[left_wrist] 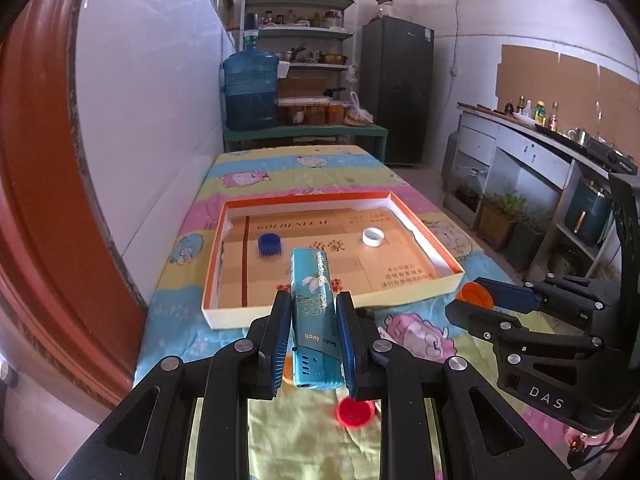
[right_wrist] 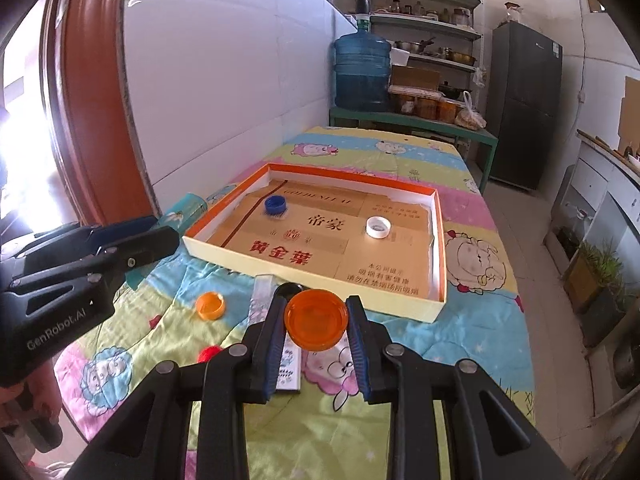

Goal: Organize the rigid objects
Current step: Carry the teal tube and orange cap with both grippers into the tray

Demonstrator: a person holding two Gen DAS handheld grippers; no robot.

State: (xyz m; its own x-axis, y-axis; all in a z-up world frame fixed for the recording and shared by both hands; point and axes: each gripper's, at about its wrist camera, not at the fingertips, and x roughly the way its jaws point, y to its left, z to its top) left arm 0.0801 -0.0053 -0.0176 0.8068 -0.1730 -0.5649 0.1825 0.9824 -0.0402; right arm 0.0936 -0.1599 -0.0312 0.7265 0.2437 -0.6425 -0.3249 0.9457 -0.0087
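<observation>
Kitchen-like room, shelving and a blue water jug at the far end; work surface is a desk (right_wrist: 472, 360) covered in a cartoon-print cloth.

Container: one shallow cardboard tray (right_wrist: 320, 276), orange rim, printed cardboard floor, lying flat near the desk's middle. Inside it: a blue bottle cap (right_wrist: 275, 204) toward the far left, a white cap (right_wrist: 378, 226) toward the right, well apart from each other. Nothing else seen in the tray.

Left gripper (left_wrist: 313, 320): jaws closed on a teal lighter (left_wrist: 314, 312), gripped around its middle, its long axis pointing forward toward the tray. It is held above the cloth, just short of the tray's near wall, not yet over the tray floor.

Right gripper (right_wrist: 316, 320): jaws clamped on an orange lid (right_wrist: 316, 319), held flat, also just short of the tray's near wall.

Loose on the cloth, outside the tray:
- small orange cap (right_wrist: 210, 305), left of the right gripper
- red cap (left_wrist: 354, 411), below the left gripper
- a pale flat strip-like item (right_wrist: 289, 372) under the right gripper; identity unclear
- something dark behind the orange lid, mostly hidden

Judgement: task partway. Two caps look sorted, two items are in hand and close to delivery, and at least three pieces remain to collect. Tray has ample free floor.
</observation>
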